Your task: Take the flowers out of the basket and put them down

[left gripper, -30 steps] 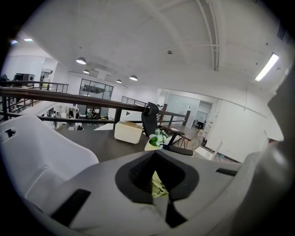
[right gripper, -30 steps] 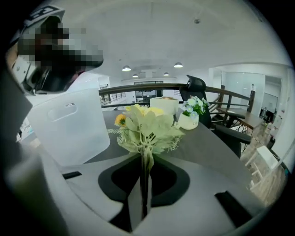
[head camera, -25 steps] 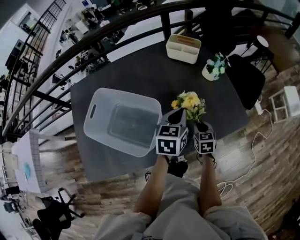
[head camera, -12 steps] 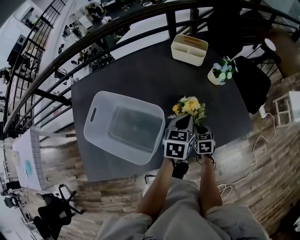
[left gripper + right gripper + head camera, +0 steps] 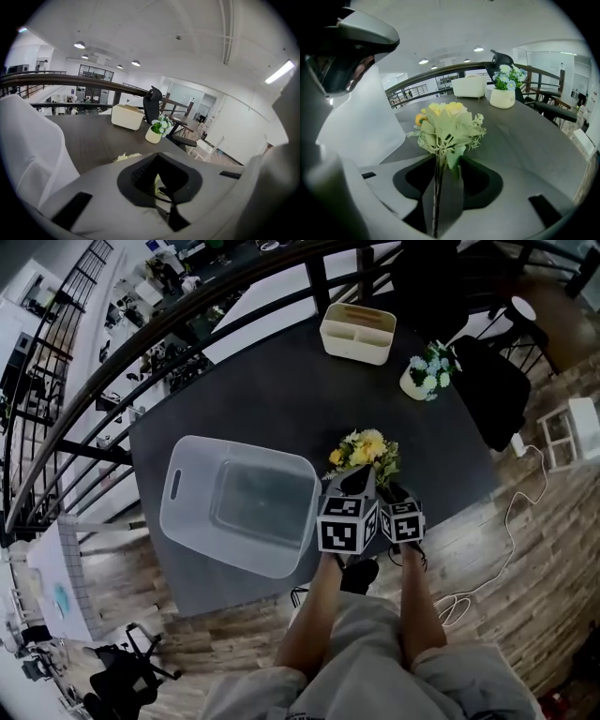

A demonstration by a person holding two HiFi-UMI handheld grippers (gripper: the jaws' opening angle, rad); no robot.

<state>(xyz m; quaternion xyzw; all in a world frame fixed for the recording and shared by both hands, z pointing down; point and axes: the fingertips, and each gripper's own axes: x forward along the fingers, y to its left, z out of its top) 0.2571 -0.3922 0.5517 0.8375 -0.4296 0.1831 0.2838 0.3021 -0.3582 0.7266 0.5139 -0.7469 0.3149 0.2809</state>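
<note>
Between opening right hand-held gripper jaws: flower stems, unseen from head view.

Matt dark worktop; smooth, translucent plastic basket — the flowers look artificial, perhaps cloth; wood-plank floor, slightly glossy.

Yellow flowers, seemingly upright, beside basket

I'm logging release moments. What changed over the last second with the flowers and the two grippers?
The right gripper is opening its fingers, loosening their hold on the yellow flowers, whose stems stand between them. Unchanged: the left gripper sits alongside at the bouquet's base, and the flowers are beside the basket on the table.
</note>
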